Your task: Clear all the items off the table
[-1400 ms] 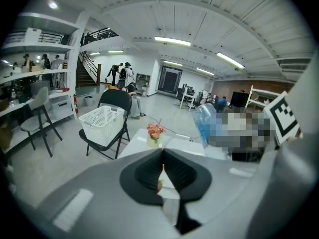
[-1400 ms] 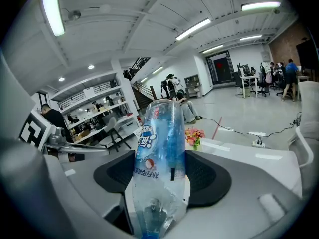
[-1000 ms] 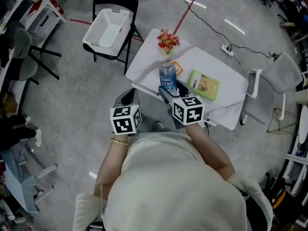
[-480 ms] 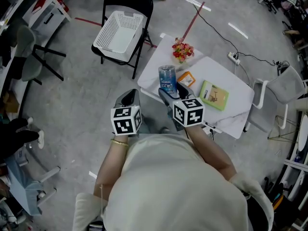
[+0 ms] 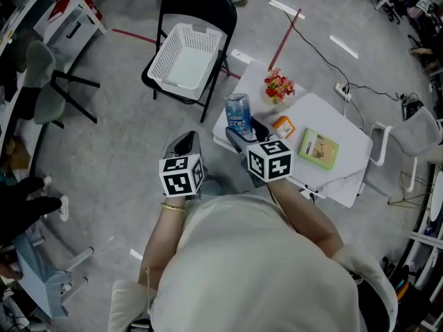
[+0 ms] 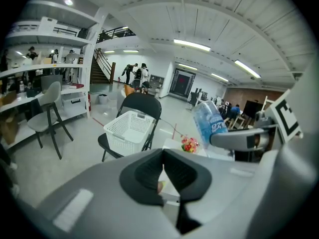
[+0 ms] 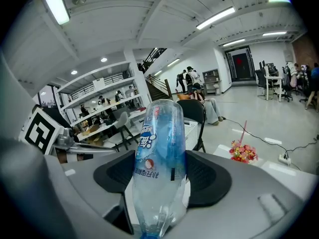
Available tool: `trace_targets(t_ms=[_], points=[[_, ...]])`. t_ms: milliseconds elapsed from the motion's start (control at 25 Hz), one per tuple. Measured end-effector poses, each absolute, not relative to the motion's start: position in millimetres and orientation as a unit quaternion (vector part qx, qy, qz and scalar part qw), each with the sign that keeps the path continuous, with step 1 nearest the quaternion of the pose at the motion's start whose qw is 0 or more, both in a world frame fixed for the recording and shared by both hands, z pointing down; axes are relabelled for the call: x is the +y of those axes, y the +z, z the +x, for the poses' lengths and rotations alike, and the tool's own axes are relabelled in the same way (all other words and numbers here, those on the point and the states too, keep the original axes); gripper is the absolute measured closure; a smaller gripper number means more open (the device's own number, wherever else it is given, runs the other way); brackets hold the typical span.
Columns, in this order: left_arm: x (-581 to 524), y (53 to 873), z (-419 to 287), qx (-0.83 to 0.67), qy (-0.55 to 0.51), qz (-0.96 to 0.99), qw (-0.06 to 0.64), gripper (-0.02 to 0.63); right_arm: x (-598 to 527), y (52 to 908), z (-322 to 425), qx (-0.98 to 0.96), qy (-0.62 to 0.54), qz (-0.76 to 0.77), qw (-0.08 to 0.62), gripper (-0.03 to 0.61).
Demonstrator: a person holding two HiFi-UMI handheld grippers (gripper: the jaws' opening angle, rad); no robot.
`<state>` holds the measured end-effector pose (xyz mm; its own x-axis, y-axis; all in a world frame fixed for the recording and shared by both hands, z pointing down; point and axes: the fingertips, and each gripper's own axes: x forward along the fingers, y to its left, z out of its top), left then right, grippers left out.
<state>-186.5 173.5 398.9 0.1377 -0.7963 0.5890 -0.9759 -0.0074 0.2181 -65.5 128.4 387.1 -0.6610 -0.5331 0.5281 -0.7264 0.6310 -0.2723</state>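
In the head view the surroundings have slid rightward and downward in the frame. The desk [image 5: 325, 118], with its flowers [image 5: 279, 86], orange packet [image 5: 284, 126] and green book [image 5: 318, 149], now lies further right. The black chair [image 5: 201, 2] carrying the white basket [image 5: 181, 64] has drawn in toward the middle of the picture. The bottle [image 5: 237, 114] in the right claw [image 5: 242, 131], seen a second ago over the near middle of the desk, now shows at the desk's left edge, nearer the basket.
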Motion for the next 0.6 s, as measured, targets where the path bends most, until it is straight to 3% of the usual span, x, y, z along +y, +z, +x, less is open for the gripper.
trace_targets(t_ms=[600], points=[[136, 402, -283, -0.627, 0.159, 0.704, 0.293, 0.603, 94, 395, -167, -0.873, 0.251, 0.367, 0.198, 0.264]])
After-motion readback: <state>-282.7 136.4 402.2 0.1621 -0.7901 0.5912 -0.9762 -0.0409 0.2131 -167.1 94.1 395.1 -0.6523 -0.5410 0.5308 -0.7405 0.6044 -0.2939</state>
